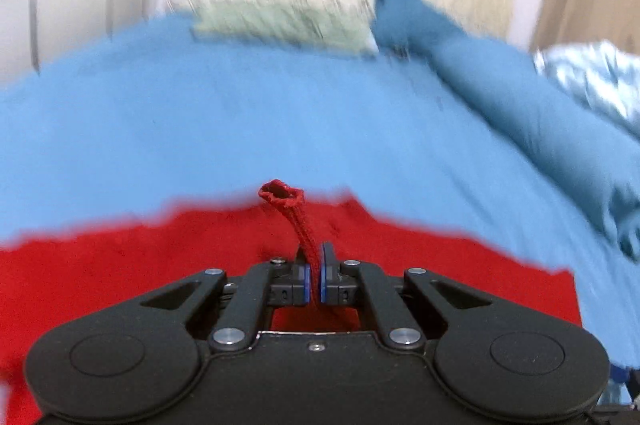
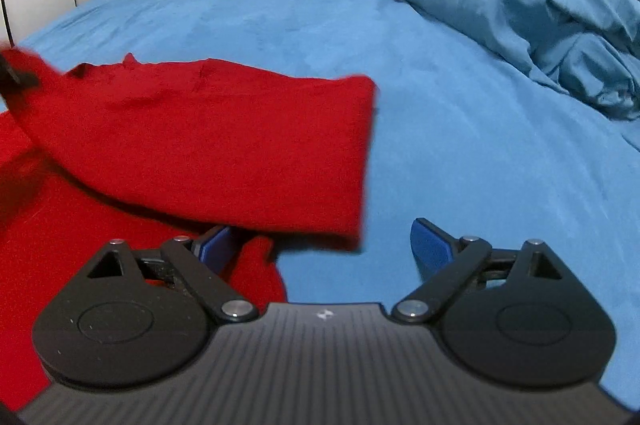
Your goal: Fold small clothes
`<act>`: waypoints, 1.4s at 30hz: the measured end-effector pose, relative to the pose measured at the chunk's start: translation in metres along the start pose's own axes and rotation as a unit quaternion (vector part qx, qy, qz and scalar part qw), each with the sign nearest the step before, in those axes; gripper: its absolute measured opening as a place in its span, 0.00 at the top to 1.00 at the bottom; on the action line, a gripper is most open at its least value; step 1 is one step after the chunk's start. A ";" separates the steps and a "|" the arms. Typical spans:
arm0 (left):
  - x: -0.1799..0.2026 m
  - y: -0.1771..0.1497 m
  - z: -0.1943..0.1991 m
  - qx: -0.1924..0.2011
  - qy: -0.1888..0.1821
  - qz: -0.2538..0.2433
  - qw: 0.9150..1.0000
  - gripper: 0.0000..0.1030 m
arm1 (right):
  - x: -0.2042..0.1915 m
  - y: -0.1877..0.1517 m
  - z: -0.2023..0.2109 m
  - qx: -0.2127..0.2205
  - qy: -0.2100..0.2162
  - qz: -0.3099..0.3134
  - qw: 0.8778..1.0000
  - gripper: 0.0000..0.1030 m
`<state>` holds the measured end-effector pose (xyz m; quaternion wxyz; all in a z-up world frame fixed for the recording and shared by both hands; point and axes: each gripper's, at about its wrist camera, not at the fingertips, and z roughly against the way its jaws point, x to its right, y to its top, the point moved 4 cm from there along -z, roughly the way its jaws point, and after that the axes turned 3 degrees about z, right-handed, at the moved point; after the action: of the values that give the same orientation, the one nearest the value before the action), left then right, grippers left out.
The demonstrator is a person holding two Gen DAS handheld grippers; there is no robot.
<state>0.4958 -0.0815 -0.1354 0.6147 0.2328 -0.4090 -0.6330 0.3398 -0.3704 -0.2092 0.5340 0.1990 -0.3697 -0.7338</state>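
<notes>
While red knit garment [image 2: 208, 145] lies part-folded on blue bed sheet [image 2: 440, 165], left hand-held gripper [image 1: 314, 271] pinches its narrow strap; right hand-held gripper [image 2: 320, 249] gapes wide, empty, beside garment's fold. Soft, light, floppy; grip hems or corners.

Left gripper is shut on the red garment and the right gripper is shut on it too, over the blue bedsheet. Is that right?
Not quite. The left gripper is shut on a strip of the red garment, but the right gripper is open and holds nothing, as the right wrist view shows. Both are over the blue bedsheet.
</notes>
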 end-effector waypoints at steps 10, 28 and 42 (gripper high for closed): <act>-0.106 -0.016 0.011 -0.011 0.063 0.029 0.998 0.96 | -0.015 0.017 -0.017 0.002 -0.011 0.044 0.999 0.00; -0.155 -0.058 0.080 -0.001 0.105 0.006 0.994 0.29 | -0.003 0.029 0.027 -0.001 0.090 0.066 0.994 0.00; -0.107 -0.076 0.014 -0.088 0.051 -0.021 0.995 0.20 | -0.070 0.023 -0.014 -0.028 0.141 0.012 0.990 0.00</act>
<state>0.4542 0.0189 -0.2109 0.6398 0.2181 -0.3145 -0.6665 0.3886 -0.3133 -0.2082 0.5952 0.2807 -0.2721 -0.7021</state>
